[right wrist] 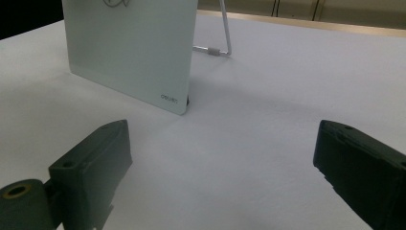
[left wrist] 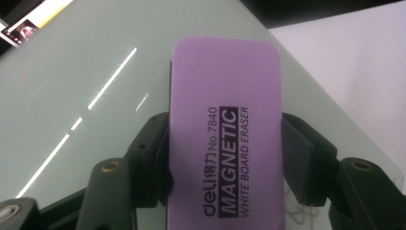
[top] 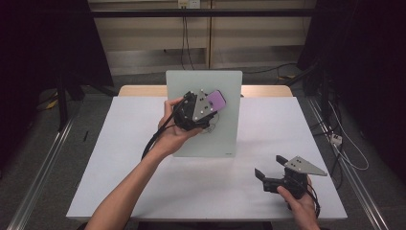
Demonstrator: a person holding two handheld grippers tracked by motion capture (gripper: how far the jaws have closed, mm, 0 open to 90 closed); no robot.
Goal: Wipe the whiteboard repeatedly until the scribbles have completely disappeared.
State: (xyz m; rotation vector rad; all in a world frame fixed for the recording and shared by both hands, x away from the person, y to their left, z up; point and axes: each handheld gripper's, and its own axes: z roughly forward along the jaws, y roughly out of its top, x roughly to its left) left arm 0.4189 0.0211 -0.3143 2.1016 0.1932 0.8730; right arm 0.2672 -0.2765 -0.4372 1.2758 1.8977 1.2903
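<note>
A pale glass whiteboard (top: 210,139) stands tilted on a wire stand in the middle of the white table (top: 119,182). My left gripper (top: 210,103) is shut on a purple magnetic whiteboard eraser (top: 217,100), held against the board's upper middle. In the left gripper view the eraser (left wrist: 225,134) sits between both black jaws, its label facing the camera, the board (left wrist: 72,72) behind it. Dark pen marks (top: 212,128) show on the board just below the gripper. My right gripper (top: 269,168) rests open near the table's front right, nothing between its jaws, facing the board's lower corner (right wrist: 172,98).
The board's wire stand (right wrist: 221,45) reaches back behind it. A wooden edge (top: 268,91) runs along the table's far side. Cables (top: 344,148) lie on the floor to the right. Dark curtains hang at both sides.
</note>
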